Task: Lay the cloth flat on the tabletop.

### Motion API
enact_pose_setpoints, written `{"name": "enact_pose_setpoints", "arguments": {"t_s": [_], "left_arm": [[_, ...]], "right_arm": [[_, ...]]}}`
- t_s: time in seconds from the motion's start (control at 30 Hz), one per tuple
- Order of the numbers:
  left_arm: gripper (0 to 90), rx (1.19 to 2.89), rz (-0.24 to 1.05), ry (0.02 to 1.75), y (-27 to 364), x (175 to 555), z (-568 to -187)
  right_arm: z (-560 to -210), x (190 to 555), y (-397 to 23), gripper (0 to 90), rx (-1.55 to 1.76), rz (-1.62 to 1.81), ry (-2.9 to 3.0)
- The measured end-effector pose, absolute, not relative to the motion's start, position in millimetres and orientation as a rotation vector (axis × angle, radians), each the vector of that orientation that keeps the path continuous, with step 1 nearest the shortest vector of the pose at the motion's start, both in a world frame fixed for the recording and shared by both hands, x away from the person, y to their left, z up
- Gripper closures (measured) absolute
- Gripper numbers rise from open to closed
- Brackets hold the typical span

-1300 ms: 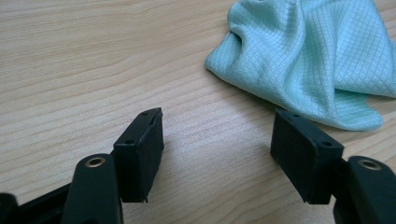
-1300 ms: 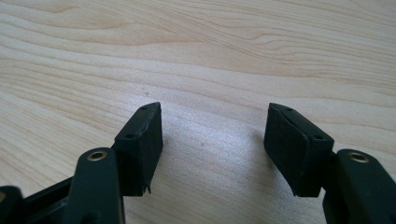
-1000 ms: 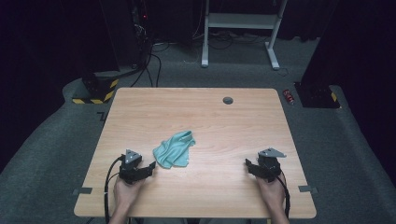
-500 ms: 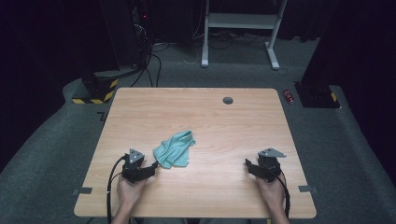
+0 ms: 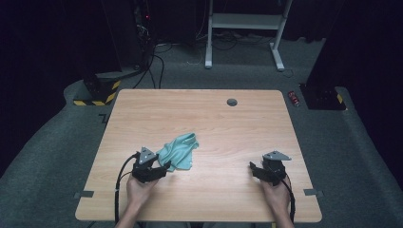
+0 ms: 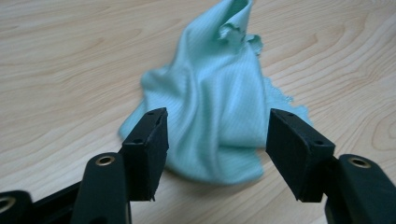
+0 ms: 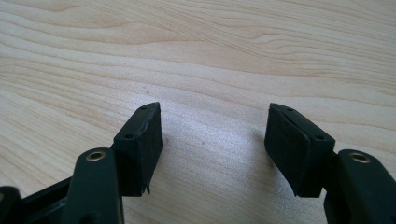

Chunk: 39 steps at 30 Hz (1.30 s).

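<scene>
Plainly unmarked teal cloth between wide, closing left gripper jaws.

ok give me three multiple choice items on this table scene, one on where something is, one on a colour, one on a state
1. Where does the crumpled teal cloth lie on the light wooden table?
A. just ahead of the left gripper
B. beside the right gripper
C. at the far right corner

2. What colour is the small round cap near the table's far edge?
A. red
B. dark grey
C. yellow

3. How does the left gripper stand to the cloth?
A. shut on it and lifting it
B. open, jaws apart around its near edge
C. shut, far from it

Key: 1 A, the high view shows the cloth just past the left gripper's tips. 2 B, the cap is a dark grey disc. 3 B, the left gripper view shows both pads apart, cloth between them, not pinched; the jaws have just been closing a little.
</scene>
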<state>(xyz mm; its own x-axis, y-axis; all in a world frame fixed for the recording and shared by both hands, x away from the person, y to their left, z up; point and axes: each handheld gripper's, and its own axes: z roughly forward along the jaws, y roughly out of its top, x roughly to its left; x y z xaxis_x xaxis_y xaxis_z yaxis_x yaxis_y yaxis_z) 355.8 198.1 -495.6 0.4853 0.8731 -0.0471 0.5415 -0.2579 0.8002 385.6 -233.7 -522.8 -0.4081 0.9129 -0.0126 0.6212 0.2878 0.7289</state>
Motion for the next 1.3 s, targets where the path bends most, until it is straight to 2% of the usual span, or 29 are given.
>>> {"name": "enact_pose_setpoints", "arguments": {"t_s": [0.5,0.67,0.8,0.83,0.9,1.13,1.3], "left_arm": [[38.6,2.050,0.535,1.153,160.6,382.8,-500.3],[42.1,2.085,0.563,1.168,155.5,388.4,-506.7],[50.2,2.086,0.553,1.183,155.2,392.3,-509.8],[55.0,2.082,0.533,1.192,156.1,393.6,-510.5],[57.6,2.080,0.534,1.192,156.7,395.0,-511.5],[85.0,2.032,0.489,1.209,161.1,399.7,-512.6],[87.6,2.030,0.470,1.166,156.2,400.6,-510.0]], "right_arm": [[-522.8,385.5,-233.6,36.8,1.376,0.912,2.131],[-522.8,385.5,-233.6,36.8,1.376,0.912,2.131],[-522.8,385.5,-233.6,36.8,1.375,0.913,2.131],[-522.8,385.5,-233.6,36.8,1.376,0.913,2.131],[-522.8,385.5,-233.6,36.8,1.375,0.913,2.132],[-522.8,385.5,-233.6,37.0,1.374,0.913,2.132],[-522.8,385.5,-233.6,36.9,1.375,0.913,2.132]]}}
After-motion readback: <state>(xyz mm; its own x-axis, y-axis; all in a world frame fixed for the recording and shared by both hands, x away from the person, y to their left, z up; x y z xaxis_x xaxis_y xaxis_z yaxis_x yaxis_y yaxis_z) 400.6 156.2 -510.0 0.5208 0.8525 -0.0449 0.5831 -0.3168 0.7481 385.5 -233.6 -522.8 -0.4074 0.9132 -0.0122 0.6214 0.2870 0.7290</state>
